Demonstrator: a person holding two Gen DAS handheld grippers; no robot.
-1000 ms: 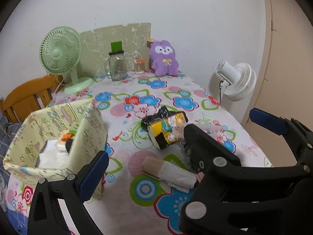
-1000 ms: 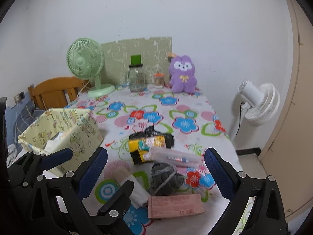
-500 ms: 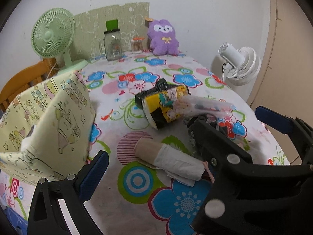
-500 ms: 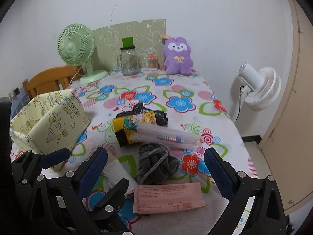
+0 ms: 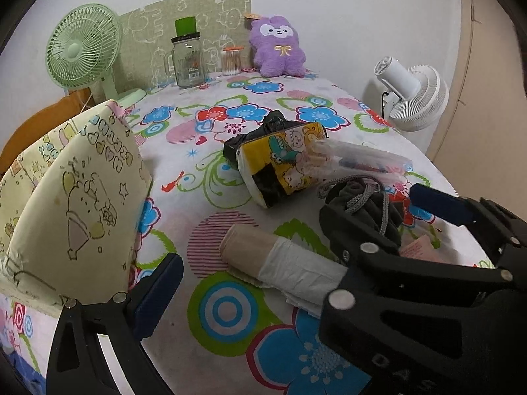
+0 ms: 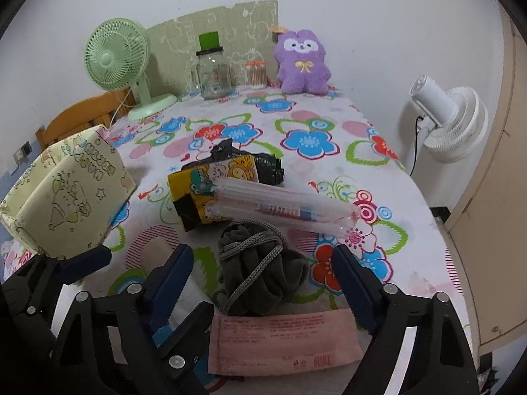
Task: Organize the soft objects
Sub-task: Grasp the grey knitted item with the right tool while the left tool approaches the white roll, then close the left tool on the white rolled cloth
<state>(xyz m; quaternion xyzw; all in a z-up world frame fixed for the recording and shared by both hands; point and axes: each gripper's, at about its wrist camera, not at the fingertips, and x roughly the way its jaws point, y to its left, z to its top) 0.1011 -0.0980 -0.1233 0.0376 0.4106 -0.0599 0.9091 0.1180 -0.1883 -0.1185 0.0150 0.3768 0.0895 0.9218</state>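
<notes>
My table [image 6: 329, 108] wears a flowered cloth. At its left near edge stands the pale yellow fabric bin [image 6: 66, 197], walls upright. In the middle lies a yellow cartoon-print pouch [image 6: 217, 177], with a clear tube packet [image 6: 283, 209] resting across it. Just nearer sits the dark grey drawstring bundle [image 6: 260, 273], between the blue pads of my right gripper [image 6: 260, 283], whose jaws are closing without touching it yet. My left gripper [image 5: 290, 247] stands spread wide around a paper-wrapped roll [image 5: 280, 256].

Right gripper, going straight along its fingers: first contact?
Likely the dark grey drawstring bundle, centred between the closing jaws of the right gripper; pads not yet on it. The pink packet lies nearer; depth unclear.
</notes>
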